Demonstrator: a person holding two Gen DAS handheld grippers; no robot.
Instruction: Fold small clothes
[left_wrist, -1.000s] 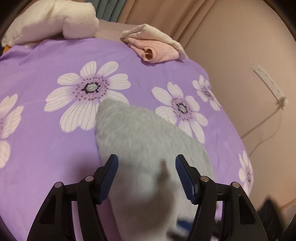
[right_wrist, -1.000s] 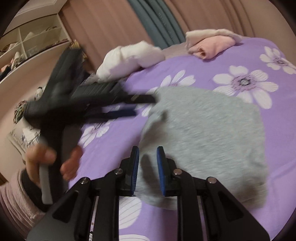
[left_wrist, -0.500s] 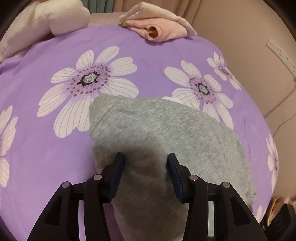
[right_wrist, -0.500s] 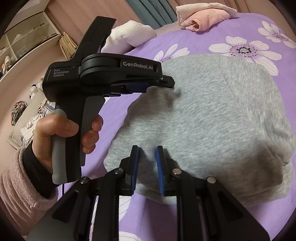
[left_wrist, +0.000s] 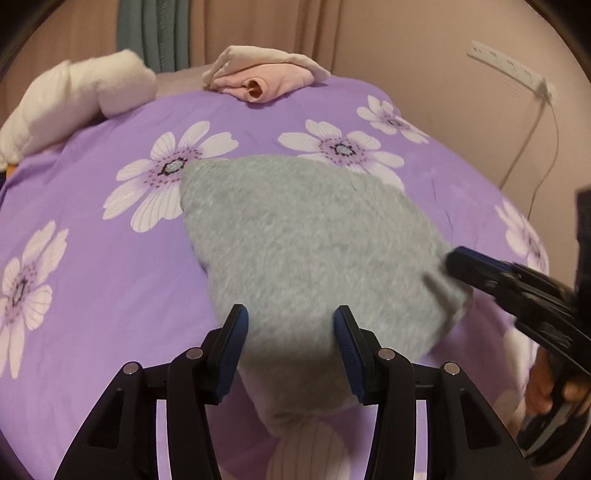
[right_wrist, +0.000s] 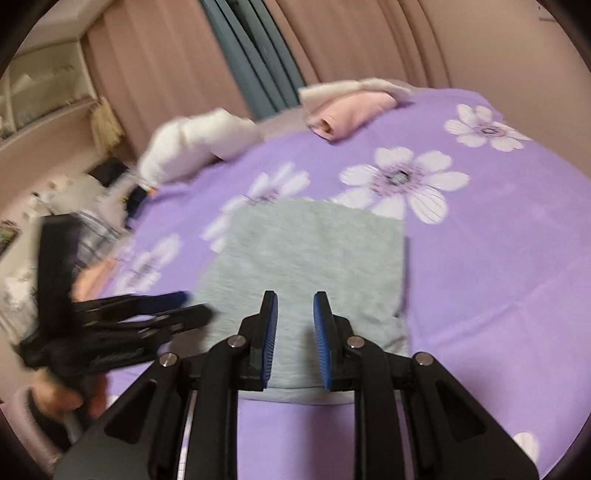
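Your left gripper (left_wrist: 290, 328) is spread wide over the near edge of the one grey garment (left_wrist: 310, 251), which lies folded mid-frame on the purple flowered bedspread (left_wrist: 92, 277). Your right gripper (right_wrist: 295, 325) stands parted above it, gripping nothing. Two bundles sit along the top: a pink-and-cream pile (left_wrist: 262, 75) and a white plush bundle (left_wrist: 74, 99), with curtains (right_wrist: 184, 59) behind.

Warm, dim indoor light tints both views pinkish. Fisheye bending curves my purple bedspread (left_wrist: 92, 266) and darkens the frame corners. My left gripper (left_wrist: 290, 350) casts a soft shadow on the grey garment (left_wrist: 295, 240) just below its fingers. My right gripper (right_wrist: 294, 338) is sharp in its own view, but the shelves (right_wrist: 40, 92) and white bundle (right_wrist: 192, 144) smear with motion blur.
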